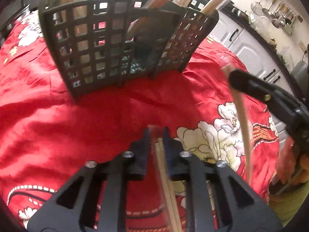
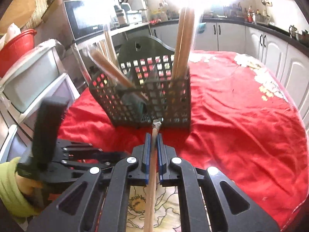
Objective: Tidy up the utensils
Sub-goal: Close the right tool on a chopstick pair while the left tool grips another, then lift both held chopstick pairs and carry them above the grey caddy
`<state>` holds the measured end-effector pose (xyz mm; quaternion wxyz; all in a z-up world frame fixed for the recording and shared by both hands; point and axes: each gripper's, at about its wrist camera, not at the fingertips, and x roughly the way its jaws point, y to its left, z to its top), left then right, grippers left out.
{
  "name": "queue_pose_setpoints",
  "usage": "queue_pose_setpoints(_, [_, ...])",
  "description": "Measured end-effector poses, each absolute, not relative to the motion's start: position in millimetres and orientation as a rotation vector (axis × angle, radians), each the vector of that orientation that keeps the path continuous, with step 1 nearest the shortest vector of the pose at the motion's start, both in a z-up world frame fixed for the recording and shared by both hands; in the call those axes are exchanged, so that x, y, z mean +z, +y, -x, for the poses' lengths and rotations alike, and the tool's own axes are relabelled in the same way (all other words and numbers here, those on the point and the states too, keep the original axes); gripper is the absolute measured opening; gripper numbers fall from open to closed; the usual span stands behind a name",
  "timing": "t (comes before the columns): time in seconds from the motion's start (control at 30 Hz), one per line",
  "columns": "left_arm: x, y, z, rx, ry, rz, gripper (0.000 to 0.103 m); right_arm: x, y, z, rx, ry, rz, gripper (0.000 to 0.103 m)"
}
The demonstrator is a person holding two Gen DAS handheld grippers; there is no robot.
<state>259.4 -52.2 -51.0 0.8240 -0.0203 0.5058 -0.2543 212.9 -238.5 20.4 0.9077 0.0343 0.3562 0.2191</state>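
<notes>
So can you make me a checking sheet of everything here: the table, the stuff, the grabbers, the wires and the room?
Surface: red flowered tablecloth, wrinkled, over a round table.
Job's things: dark grid utensil basket standing on the cloth, with wrapped chopsticks upright and leaning inside.
Clutter: nothing seen on the cloth besides the basket.
Grippers: left gripper shut on a wrapped pair of pale chopsticks; right gripper shut on a wooden stick with a wrapped tip. Both point towards the basket and are short of it.
Cables: nothing seen.
Surroundings: white kitchen cabinets, microwave, red colander, ladles hanging on the wall, a green sleeve.
</notes>
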Motion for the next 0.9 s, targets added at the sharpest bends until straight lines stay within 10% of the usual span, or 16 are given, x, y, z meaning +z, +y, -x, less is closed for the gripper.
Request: queue_pose_setpoints(0.9, [121,-14,-232,-0.555,0.665,0.117,0.004,112,-244,-192,0.505,0.505,-0.076,0.006])
